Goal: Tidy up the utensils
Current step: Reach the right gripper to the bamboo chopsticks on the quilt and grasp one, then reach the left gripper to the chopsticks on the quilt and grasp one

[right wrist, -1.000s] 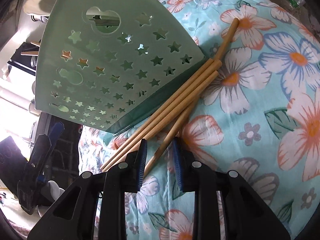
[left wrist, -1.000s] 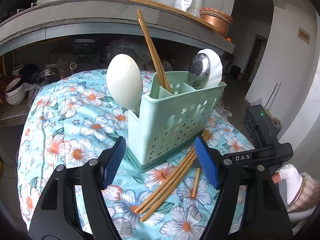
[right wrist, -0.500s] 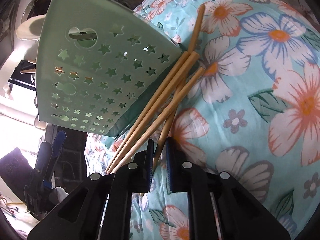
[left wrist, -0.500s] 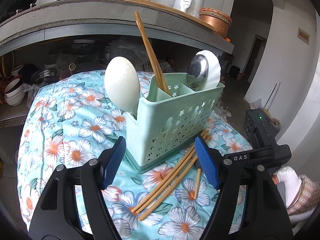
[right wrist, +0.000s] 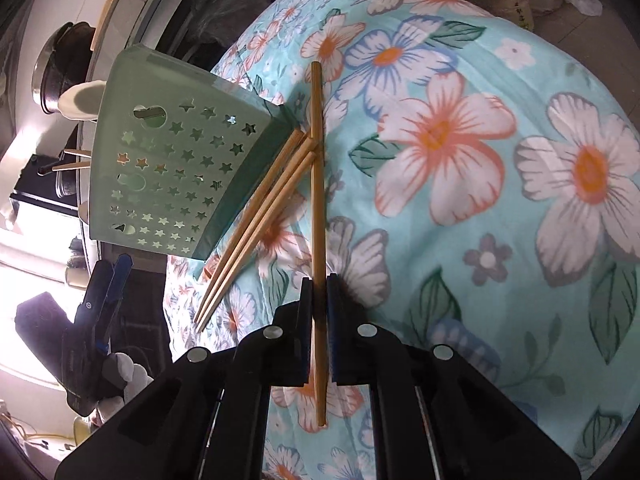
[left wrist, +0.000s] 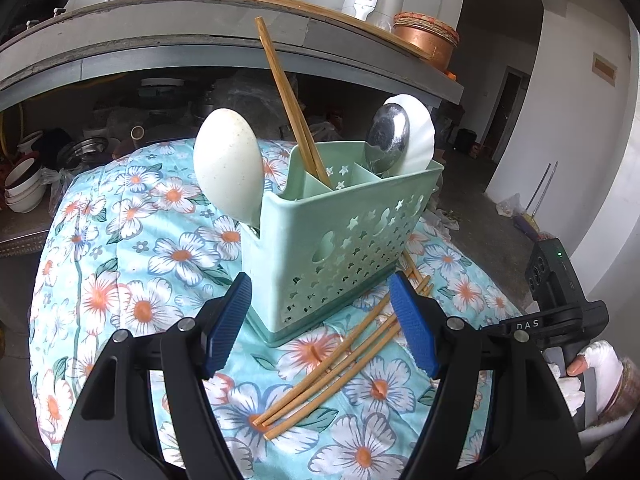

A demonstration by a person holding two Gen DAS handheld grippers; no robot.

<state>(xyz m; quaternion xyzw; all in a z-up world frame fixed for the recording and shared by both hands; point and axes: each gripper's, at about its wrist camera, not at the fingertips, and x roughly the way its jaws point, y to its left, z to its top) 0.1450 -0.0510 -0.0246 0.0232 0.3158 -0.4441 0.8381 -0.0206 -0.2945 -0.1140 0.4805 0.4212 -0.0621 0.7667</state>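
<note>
A mint-green utensil caddy (left wrist: 340, 248) with star holes stands on the floral cloth; it also shows in the right wrist view (right wrist: 172, 176). It holds a white spoon (left wrist: 228, 168), a chopstick pair (left wrist: 288, 108), a steel spoon (left wrist: 386, 138) and a white scalloped spoon (left wrist: 418, 132). Three loose chopsticks (left wrist: 332, 368) lie beside its base, also seen in the right wrist view (right wrist: 256, 224). My left gripper (left wrist: 320, 324) is open just in front of the caddy. My right gripper (right wrist: 318, 296) is shut on one chopstick (right wrist: 317, 184), lifted off the cloth.
The flower-patterned cloth (right wrist: 500, 184) covers the table and drops off at its edges. Behind the table is a concrete shelf (left wrist: 200, 40) with pots, bottles and a copper bowl; bowls (left wrist: 20, 192) are stacked below at left.
My right gripper closed on one chopstick and lifted it away from the other three, backing off from the caddy. The left gripper stayed open and barely moved.
</note>
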